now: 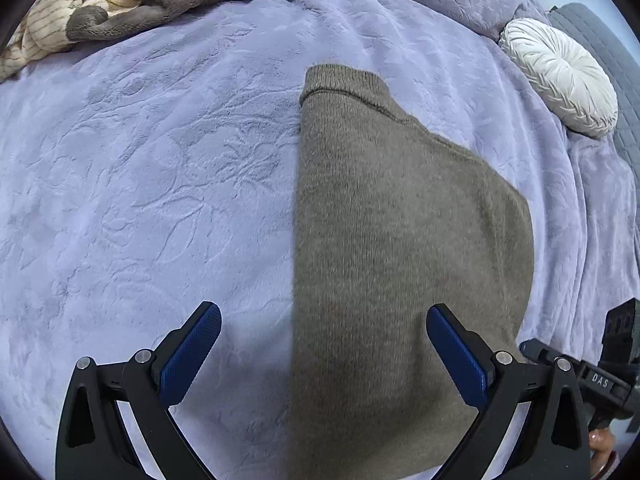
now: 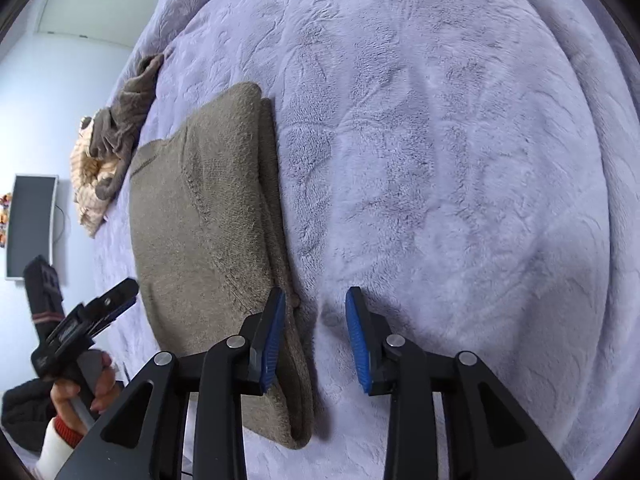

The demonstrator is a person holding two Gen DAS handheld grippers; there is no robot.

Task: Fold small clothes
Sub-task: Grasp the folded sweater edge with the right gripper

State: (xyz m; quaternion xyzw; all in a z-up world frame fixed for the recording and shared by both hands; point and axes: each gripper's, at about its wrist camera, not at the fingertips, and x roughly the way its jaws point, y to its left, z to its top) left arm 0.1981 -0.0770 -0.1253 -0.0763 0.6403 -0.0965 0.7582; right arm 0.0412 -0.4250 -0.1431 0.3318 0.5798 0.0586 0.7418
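A taupe knitted sweater (image 1: 400,232), folded lengthwise with its collar at the far end, lies flat on a lavender plush blanket (image 1: 140,184). My left gripper (image 1: 322,314) hovers open and wide above the sweater's near part. One blue pad is over the blanket and the other over the knit, and it holds nothing. In the right wrist view the sweater (image 2: 208,208) shows its doubled right edge. My right gripper (image 2: 316,294) stands partly open at that edge. Its left pad is over the knit and its right pad over the blanket, with no cloth pinched. A hand holds the left gripper (image 2: 120,296) at the lower left.
A heap of grey and cream striped clothes (image 1: 120,8) lies at the blanket's far left corner. A round white pleated cushion (image 1: 560,76) rests at the right beside grey quilted fabric (image 1: 600,40). A dark screen (image 2: 32,224) hangs on the wall.
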